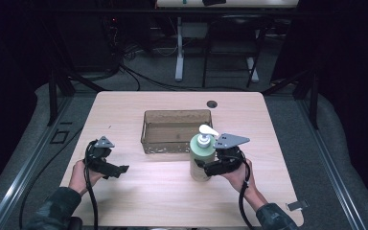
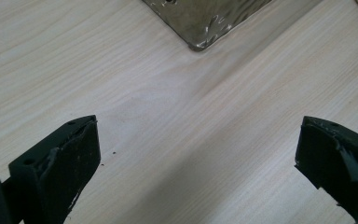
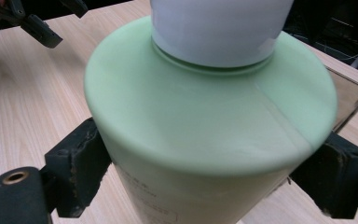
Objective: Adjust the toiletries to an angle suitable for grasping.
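Right gripper [image 1: 210, 168] clamps the green pump bottle [image 1: 201, 158] low on its body, a jaw pressed to each side – right gripper view shows both black pads hard against the pale green wall [image 3: 205, 121], white collar [image 3: 219, 28] up top; bottle stands upright on the wooden table [image 1: 172, 201], toward the near right of the tabletop, just in front of the right near corner of the clear brown bin [image 1: 177, 130]; whether it touches the bin I cannot tell; white pump head [image 1: 208, 130] points right, over the grey three-cornered plate [image 1: 230, 140] of the right gripper; right hand [image 1: 242, 175] holds that gripper from the near side; left gripper [image 1: 122, 170] sits well apart at the near left of the table, low over the wood, jaws spread wide with nothing between them – left gripper view shows bare wood grain [image 2: 191, 140] between the two black jaws and one rounded corner of the bin [image 2: 200, 23] ahead; left hand [image 1: 81, 175] wraps its handle, cable trailing down toward the table edge; bin looks empty as far as the high view shows; dark round hole [image 1: 212, 103] in the tabletop beyond the bin; small metal clip [image 1: 297, 205] at the near right table corner.
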Demonstrator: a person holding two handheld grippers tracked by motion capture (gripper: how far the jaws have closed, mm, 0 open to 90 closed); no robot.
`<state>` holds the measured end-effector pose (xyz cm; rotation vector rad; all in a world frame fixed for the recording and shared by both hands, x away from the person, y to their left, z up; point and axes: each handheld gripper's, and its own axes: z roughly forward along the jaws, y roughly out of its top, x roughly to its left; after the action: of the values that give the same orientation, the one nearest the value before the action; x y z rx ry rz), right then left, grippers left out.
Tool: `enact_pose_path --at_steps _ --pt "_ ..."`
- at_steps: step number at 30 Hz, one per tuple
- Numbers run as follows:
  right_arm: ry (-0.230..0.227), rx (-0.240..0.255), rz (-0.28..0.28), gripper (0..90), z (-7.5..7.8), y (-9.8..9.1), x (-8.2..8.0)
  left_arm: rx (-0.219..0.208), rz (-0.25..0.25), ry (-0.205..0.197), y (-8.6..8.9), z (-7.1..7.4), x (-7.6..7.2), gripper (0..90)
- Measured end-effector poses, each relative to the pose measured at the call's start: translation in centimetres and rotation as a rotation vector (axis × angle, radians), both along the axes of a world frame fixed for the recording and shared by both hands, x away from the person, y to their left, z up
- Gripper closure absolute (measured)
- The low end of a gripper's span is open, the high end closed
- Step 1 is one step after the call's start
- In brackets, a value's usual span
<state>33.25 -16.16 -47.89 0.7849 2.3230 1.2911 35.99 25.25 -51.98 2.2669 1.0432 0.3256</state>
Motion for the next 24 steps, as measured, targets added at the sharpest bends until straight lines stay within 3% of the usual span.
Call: enact_pose_path --at_steps 16,24 --pt "-0.001 0.008 0.064 12.2 -0.1 2.6 0.6 -0.001 -0.009 0.013 -0.1 -0.1 0.2 0.1" --pt "0.001 0.009 0.097 12.2 -0.1 3.6 1.2 -0.026 -0.015 0.016 0.0 -0.1 0.4 0.1"
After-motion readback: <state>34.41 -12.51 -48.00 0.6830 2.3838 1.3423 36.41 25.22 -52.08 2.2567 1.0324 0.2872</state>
